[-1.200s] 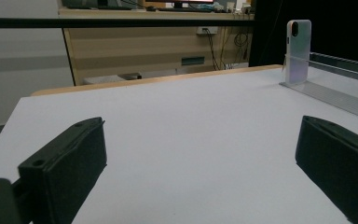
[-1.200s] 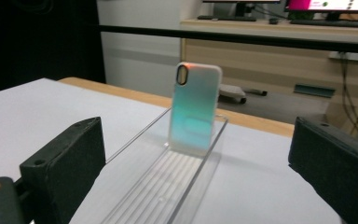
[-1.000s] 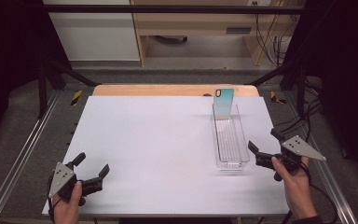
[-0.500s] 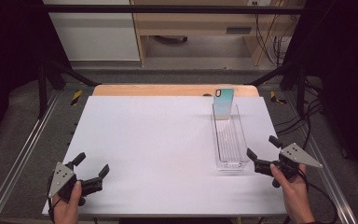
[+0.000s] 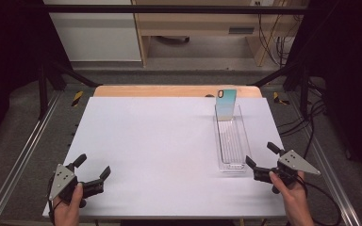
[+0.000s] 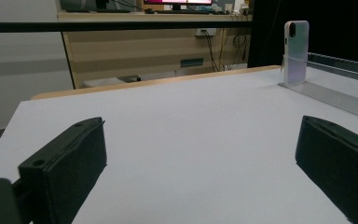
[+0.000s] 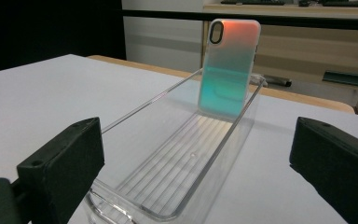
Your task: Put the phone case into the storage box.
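Observation:
A long clear plastic tray (image 5: 238, 141) (image 7: 223, 154) lies on the white table's right side. A phone in an iridescent teal-to-orange case (image 5: 226, 105) (image 7: 228, 65) (image 6: 295, 51) stands upright at the tray's far end. My right gripper (image 5: 263, 157) (image 7: 196, 172) is open just behind the tray's near end, jaws wide on either side of it and nothing between them. My left gripper (image 5: 92, 166) (image 6: 200, 168) is open near the table's front left corner, over bare table.
The white table top (image 5: 160, 141) has a wooden strip along its far edge (image 5: 169, 91). Metal frame rails (image 5: 19, 160) run along both sides. Cables (image 5: 311, 117) hang at the right, and a wooden bench stands beyond the table.
My right gripper has drawn back toward the table's front edge and slightly left, behind the tray's near end. The left gripper has stayed put.

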Tool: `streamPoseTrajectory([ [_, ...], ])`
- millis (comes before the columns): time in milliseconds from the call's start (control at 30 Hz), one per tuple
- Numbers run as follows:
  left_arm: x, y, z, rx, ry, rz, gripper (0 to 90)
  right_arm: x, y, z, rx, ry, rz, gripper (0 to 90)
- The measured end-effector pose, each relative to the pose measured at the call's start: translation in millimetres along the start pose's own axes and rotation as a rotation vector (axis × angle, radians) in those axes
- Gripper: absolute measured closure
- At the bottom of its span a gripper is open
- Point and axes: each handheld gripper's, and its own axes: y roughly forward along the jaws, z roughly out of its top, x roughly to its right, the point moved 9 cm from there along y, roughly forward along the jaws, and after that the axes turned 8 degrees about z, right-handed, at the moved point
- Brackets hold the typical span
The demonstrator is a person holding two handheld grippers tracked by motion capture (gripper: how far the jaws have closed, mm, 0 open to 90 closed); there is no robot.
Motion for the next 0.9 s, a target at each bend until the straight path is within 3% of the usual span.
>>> streamPoseTrajectory([
  [300,2.2,-0.2,0.5,0.004,0.011,-0.01,1.5,-7.0,3.2,-6.6,-0.001,-0.014,0.02,3.3],
  [733,8.2,-2.7,1.7,0.023,0.049,-0.028,1.4,-21.1,11.5,-9.9,0.043,-0.031,0.041,3.4],
  [900,9.7,-0.2,1.9,0.023,0.049,-0.032,1.5,-17.5,11.2,-14.8,0.054,-0.03,0.023,3.5],
])
